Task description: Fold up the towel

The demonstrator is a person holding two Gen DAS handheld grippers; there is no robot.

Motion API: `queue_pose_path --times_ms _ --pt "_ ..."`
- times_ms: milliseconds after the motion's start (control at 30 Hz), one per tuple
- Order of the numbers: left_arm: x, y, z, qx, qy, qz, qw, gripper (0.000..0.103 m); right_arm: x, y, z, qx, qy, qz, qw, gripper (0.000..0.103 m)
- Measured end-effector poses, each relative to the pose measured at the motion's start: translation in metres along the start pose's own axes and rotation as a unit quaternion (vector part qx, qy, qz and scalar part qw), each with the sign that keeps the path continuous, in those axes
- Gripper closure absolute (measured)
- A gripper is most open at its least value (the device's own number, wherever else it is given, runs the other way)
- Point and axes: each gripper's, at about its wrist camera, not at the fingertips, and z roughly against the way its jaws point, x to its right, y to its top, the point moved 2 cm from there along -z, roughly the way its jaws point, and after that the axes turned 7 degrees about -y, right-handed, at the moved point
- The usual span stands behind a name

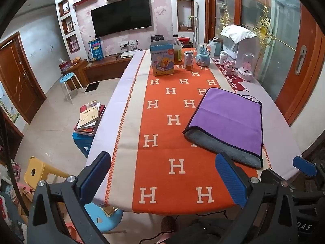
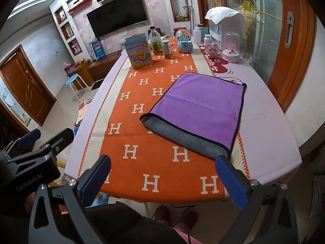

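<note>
Both hand-held grippers, left [image 1: 162, 180] and right [image 2: 162, 180], hover wide-jawed short of the folded towel [image 2: 200, 109].

Purple-and-grey towel [image 1: 227, 120], orange H-patterned runner [image 1: 162, 142], blue-padded tool [image 1: 162, 181]

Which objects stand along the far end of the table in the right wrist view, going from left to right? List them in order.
Duck-print box → oil bottle → spice jar → snow globe → pink plush toy → glass dome ornament.
</note>
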Motion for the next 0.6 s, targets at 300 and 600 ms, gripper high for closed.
queue_pose_path --times_ms 300,600 --pt "0.0064 -0.0035 -0.0012 -0.004 -0.002 -0.003 1.0 0.001 0.0004 -0.0012 -0.0031 -0.003 0.001 -0.001 1.0 0.0" --pt "0.0037 -0.0055 -0.0012 -0.008 -0.005 -0.002 1.0 0.001 -0.0013 -0.0029 -0.0022 -0.005 0.001 0.0 1.0 0.0"
